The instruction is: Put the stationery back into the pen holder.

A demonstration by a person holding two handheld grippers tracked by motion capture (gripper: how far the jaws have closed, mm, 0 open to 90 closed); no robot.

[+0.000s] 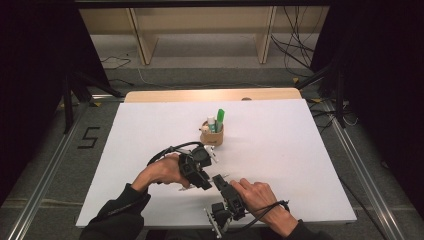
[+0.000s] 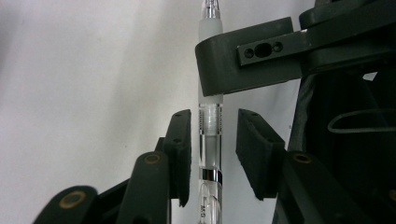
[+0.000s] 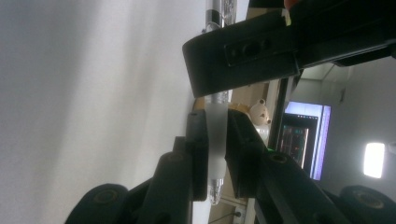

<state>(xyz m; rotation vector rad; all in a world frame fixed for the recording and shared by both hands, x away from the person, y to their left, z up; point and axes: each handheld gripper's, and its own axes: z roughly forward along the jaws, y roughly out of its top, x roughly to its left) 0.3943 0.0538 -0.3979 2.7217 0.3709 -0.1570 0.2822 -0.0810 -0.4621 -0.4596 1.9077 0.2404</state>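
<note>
Two claws meet on one clear pen: right claw pinches its frosted end, left claw stands spread around its barrel, pads not touching, above the tabletop.

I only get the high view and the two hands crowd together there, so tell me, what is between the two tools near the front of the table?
Observer: A clear pen. The right tool is shut on its frosted grip section.
Operator: Has the left tool got it too?
Observer: Not yet. The left tool straddles the pen's clear barrel, with a gap showing at each pad.
Operator: Which end points toward the right tool's camera?
Observer: A short, clear, tapered end sticks out past the pads toward that camera.
</note>
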